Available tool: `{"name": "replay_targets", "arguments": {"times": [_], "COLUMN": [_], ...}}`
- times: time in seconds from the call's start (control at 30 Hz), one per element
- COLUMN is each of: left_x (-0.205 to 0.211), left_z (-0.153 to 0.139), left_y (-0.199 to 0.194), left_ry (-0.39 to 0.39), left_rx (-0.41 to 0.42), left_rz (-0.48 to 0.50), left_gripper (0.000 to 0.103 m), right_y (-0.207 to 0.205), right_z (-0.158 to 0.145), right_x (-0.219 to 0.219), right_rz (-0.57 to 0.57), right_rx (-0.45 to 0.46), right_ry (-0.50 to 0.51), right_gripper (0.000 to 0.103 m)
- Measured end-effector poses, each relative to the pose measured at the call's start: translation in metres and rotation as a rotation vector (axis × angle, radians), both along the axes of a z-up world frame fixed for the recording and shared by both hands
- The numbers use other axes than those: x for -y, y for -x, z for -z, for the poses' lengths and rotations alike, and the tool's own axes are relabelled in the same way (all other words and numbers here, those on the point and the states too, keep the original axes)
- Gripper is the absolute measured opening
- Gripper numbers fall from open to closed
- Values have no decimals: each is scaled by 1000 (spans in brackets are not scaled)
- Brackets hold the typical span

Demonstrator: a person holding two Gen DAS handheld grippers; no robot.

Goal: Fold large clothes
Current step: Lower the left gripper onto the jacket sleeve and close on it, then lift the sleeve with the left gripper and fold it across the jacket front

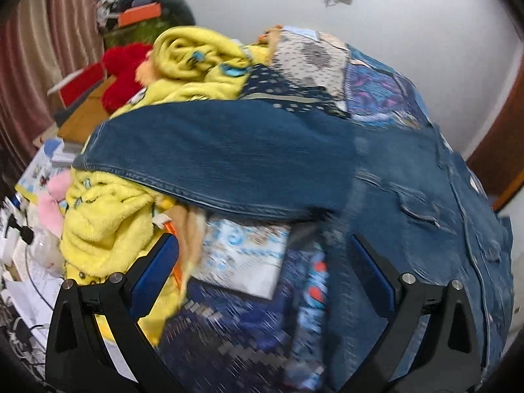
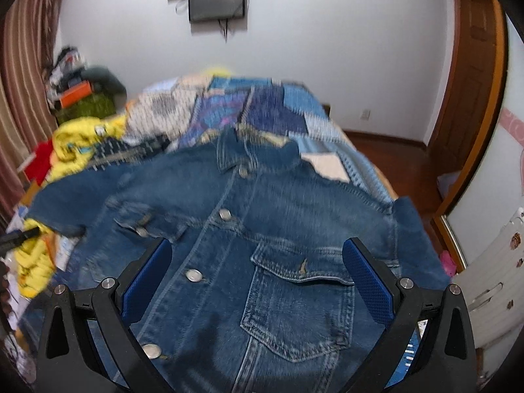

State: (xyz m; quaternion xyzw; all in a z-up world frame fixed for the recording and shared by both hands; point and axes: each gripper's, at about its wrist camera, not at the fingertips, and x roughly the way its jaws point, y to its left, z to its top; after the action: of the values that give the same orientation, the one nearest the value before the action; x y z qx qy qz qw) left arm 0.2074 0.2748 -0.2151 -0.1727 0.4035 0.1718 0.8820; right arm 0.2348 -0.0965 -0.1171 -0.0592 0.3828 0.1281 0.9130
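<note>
Right gripper [image 2: 257, 262] hangs just over the denim jacket [image 2: 262, 229], fingers spread wide, nothing between them. The jacket lies front-up across the near part of the bed [image 2: 327, 121], snaps down the middle, collar toward the far end. Left gripper [image 1: 263, 255] is spread too, empty, above the patchwork bedspread [image 1: 229, 327] near the bed's left edge, with the jacket's sleeve [image 1: 213, 157] stretched across just beyond. Yellow fleece garments [image 1: 98, 229] are heaped along that left edge. Farther off, a white wall.
</note>
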Motion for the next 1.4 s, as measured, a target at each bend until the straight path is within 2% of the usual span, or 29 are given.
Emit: {"name": "replay_targets", "arguments": {"times": [0.2,0.27,0.33,0.47,0.53,0.57,0.63,0.7,0.77,0.83,0.97,1.07,1.3,1.4], "left_x": [-60,-76,-91,-116,-126,-130,-138,-144,-148,-147,-132,-116,-78,-45], "left_z": [27,37,46,68,78,82,86,86,83,78,53,23,-57,-86], "left_y": [-17,-24,-30,-38,-38,-39,-39,-40,-42,-45,-44,-44,-60,-78], "left_ry": [182,225,266,337,376,387,405,414,401,357,211,91,-86,-95], "left_rx": [19,23,22,-3,-3,0,19,33,28,-1,-38,-26,104,166], "left_rz": [-21,-41,-64,-126,-153,-166,-193,-204,-210,-216,-177,-144,-59,22], "left_gripper": [103,98,89,84,75,74,64,57,48,19,13,11,8,7], "right_y": [-19,-27,-32,-38,-40,-40,-42,-43,-43,-42,-39,-35,-22,-17], "right_z": [18,21,22,24,24,24,24,24,23,22,16,10,-10,-19], "right_x": [-7,-9,-10,-10,-8,-7,-7,-6,-5,-5,-6,-6,1,10], "right_rz": [-5,-3,2,15,22,26,31,37,41,42,37,34,33,45], "right_rx": [-88,-99,-108,-118,-124,-124,-124,-127,-127,-125,-110,-89,-39,-17], "right_ry": [-11,-15,-16,-17,-24,-26,-26,-25,-28,-30,-24,-20,-43,-61], "right_gripper": [103,103,103,103,103,103,103,103,103,103,103,103,103,103]}}
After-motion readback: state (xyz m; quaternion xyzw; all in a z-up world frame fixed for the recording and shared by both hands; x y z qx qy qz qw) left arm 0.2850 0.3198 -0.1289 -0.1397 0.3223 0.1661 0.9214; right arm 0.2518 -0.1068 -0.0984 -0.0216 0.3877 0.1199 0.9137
